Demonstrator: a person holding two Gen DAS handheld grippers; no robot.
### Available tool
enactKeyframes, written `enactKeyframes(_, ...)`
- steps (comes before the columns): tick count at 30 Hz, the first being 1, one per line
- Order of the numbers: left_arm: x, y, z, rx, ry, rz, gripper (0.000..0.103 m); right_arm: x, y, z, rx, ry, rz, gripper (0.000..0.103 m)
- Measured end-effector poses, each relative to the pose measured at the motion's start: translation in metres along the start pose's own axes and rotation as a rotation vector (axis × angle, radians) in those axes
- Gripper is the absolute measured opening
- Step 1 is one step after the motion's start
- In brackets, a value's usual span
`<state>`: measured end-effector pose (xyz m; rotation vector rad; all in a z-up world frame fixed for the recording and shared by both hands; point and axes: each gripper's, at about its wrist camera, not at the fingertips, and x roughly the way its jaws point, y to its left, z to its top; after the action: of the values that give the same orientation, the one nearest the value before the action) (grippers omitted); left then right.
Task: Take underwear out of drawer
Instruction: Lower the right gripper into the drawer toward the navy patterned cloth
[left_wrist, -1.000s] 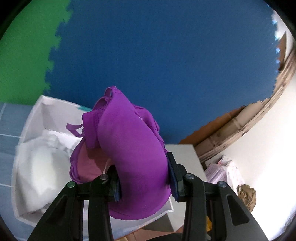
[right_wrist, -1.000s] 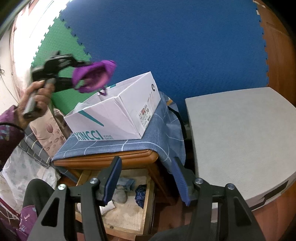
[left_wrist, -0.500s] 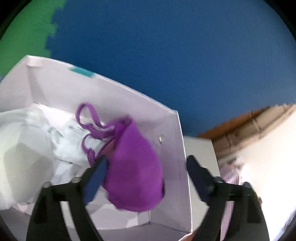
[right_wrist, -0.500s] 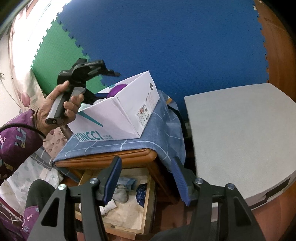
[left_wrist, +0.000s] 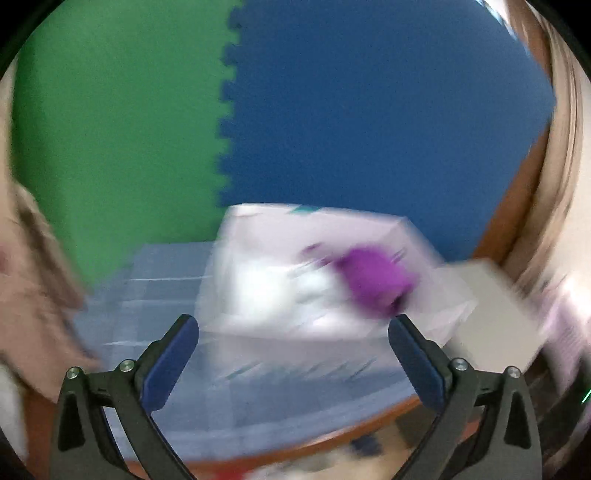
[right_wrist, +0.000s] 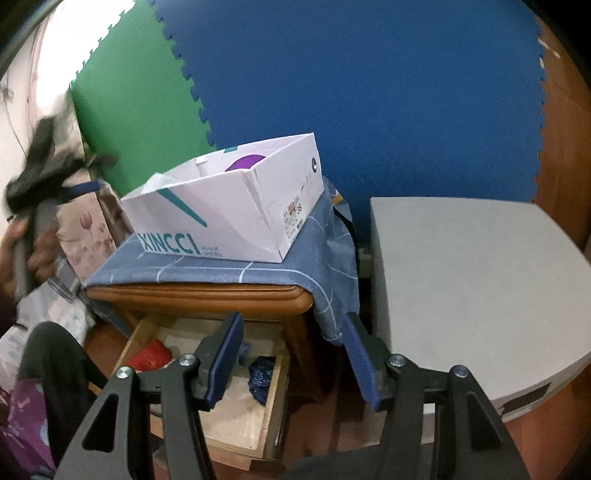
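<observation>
While its blue-padded jaws are still spreading apart with nothing between them, the left claw (left_wrist: 293, 328) hangs released in front of the white cardboard shoe box (right_wrist: 207, 214), and its wrist view is heavily smeared by motion. Inside that open box lies the purple padded underwear piece (left_wrist: 373, 280), toward the box's right end as the left camera sees it, next to pale white cloth (left_wrist: 273, 284); from the right wrist view only a purple sliver (right_wrist: 245, 161) shows above the box's rim. The box stands on a blue checked cloth (right_wrist: 192, 267) draped over the wooden nightstand (right_wrist: 199, 297), reaching toward the nightstand's right edge, where the cloth hangs down over the corner. Below the nightstand's front edge the wooden drawer (right_wrist: 273, 402) is pulled out; a red item (right_wrist: 149, 356) and a dark blue patterned garment (right_wrist: 260, 374) lie in it. The right claw (right_wrist: 293, 354) hovers above the drawer with its jaws partly apart and gripping nothing. At the far left of the right wrist view, a blurred hand (right_wrist: 18, 243) holds the other tool's handle, well apart from the box. A grey upholstered surface (right_wrist: 469, 280) sits just beside the nightstand's right side, and green (right_wrist: 136, 92) and blue foam mats (right_wrist: 351, 81) cover the wall behind.
</observation>
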<state>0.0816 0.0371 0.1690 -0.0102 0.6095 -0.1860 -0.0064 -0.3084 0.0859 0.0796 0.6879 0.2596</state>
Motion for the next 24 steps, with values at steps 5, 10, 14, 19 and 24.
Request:
enactKeyframes(5, -0.038, 0.044, -0.07, 0.094, 0.039, 0.177, 0.102, 0.001, 0.025, -0.002, -0.061, 0.041, -0.067, 0.074)
enactKeyframes(10, -0.059, 0.107, -0.115, -0.146, 0.055, 0.187, 0.102, 0.019, 0.07, -0.004, -0.169, 0.132, 0.142, 0.074)
enactKeyframes(14, -0.087, 0.134, -0.134, -0.298, -0.04, 0.16, 0.101, 0.06, 0.115, -0.015, -0.3, 0.309, 0.212, 0.074)
enactKeyframes(19, -0.095, 0.141, -0.139, -0.361, -0.083, 0.153, 0.102, 0.115, 0.14, -0.032, -0.452, 0.453, 0.194, 0.073)
enactKeyframes(24, -0.096, 0.143, -0.142, -0.357, -0.109, 0.135, 0.102, 0.159, 0.161, -0.066, -0.724, 0.534, 0.056, 0.073)
